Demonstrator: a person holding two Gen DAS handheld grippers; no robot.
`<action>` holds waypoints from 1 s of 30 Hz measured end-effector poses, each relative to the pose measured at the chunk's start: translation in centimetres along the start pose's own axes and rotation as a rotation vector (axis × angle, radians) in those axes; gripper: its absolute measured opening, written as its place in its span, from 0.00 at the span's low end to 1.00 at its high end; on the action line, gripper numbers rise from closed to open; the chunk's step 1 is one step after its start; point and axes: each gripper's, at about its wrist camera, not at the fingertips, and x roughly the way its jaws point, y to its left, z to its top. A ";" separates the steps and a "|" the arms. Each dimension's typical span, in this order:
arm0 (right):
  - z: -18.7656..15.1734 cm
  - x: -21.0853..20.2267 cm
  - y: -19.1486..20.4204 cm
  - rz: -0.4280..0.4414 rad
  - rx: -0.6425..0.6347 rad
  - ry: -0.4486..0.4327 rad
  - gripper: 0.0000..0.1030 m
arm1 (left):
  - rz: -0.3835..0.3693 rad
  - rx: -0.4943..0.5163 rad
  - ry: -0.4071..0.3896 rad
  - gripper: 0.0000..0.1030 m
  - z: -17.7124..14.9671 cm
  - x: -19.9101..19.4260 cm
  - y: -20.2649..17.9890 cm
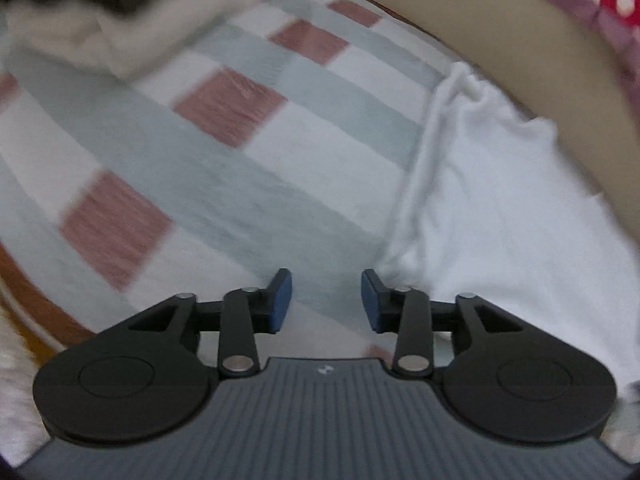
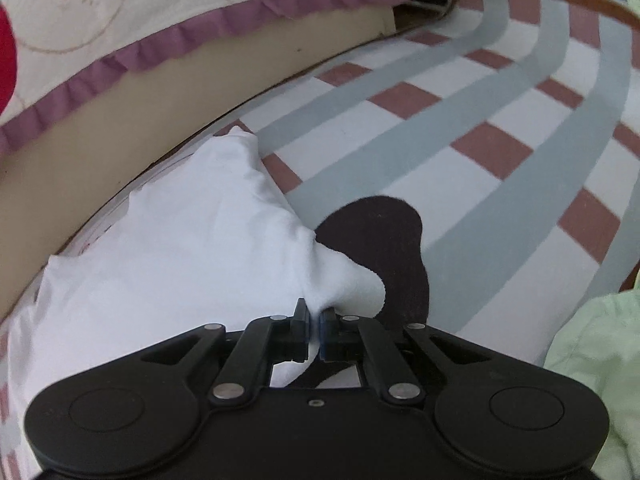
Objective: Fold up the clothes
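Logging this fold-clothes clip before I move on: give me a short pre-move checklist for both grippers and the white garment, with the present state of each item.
1. Right gripper shut on the white garment: ok, fabric is pinched between its pads.
2. Left gripper ready to grasp: ok, open and empty.
3. Left gripper lined up on the garment edge: not ok, the edge lies just right of its gap.
4. Garment spread flat on the checked bedsheet: not ok, it is bunched and wrinkled.
5. Folding space on the sheet: ok ahead; a cream clothes pile sits at the far left.
6. Dark patch beside the right gripper, shadow or cloth: cannot tell.
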 end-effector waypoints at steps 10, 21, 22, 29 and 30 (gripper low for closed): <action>0.2 -1.2 -7.6 0.286 0.496 0.050 0.07 | 0.024 0.168 -0.014 0.45 -1.2 0.5 -4.4; -0.8 -5.1 -4.9 0.386 0.326 -0.051 0.60 | -0.200 0.163 0.062 0.59 -0.8 0.7 -4.9; -1.1 -5.1 -4.7 0.311 0.297 -0.056 0.62 | -0.206 0.166 0.075 0.59 -1.0 1.0 -5.2; -3.6 0.6 -8.1 0.297 0.693 0.109 0.62 | -0.245 0.129 0.104 0.62 -1.7 2.3 -5.7; -3.5 1.0 -7.5 0.289 0.660 0.107 0.62 | -0.238 0.121 0.090 0.62 -1.7 2.2 -5.7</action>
